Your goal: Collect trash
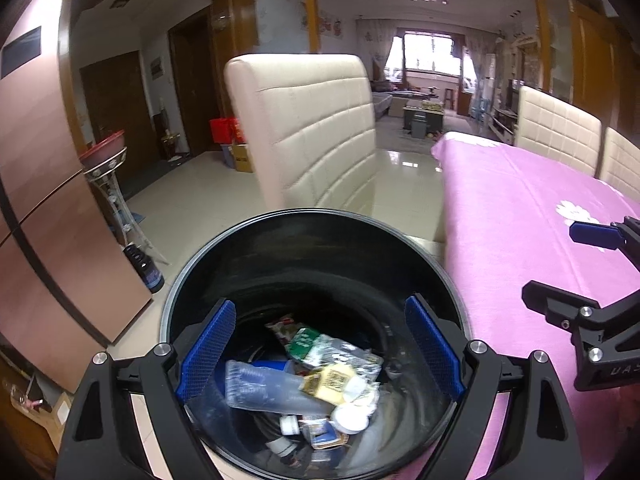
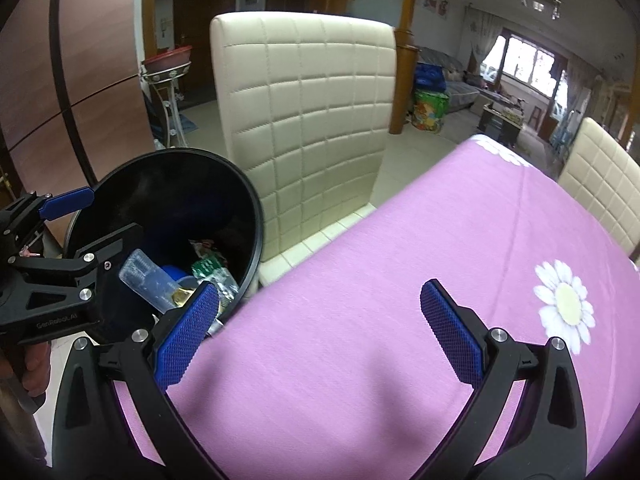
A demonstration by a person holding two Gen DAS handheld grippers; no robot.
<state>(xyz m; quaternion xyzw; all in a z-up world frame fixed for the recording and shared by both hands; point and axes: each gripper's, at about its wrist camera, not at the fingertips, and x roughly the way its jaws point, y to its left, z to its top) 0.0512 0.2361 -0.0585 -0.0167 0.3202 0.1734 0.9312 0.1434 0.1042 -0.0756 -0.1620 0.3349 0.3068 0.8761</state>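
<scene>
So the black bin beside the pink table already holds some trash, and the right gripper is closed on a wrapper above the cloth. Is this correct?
Not quite. In the right wrist view the right gripper is open and empty above the pink tablecloth; no wrapper is between its pads. The rest holds: the black bin beside the table already holds trash.

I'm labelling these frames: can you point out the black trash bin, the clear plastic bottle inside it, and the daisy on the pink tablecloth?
black trash bin (image 1: pixel 224 248), left wrist view, on its upper left rim.
clear plastic bottle (image 1: pixel 260 390), left wrist view, on its body.
daisy (image 2: pixel 566 302), right wrist view, on its pale centre.
</scene>
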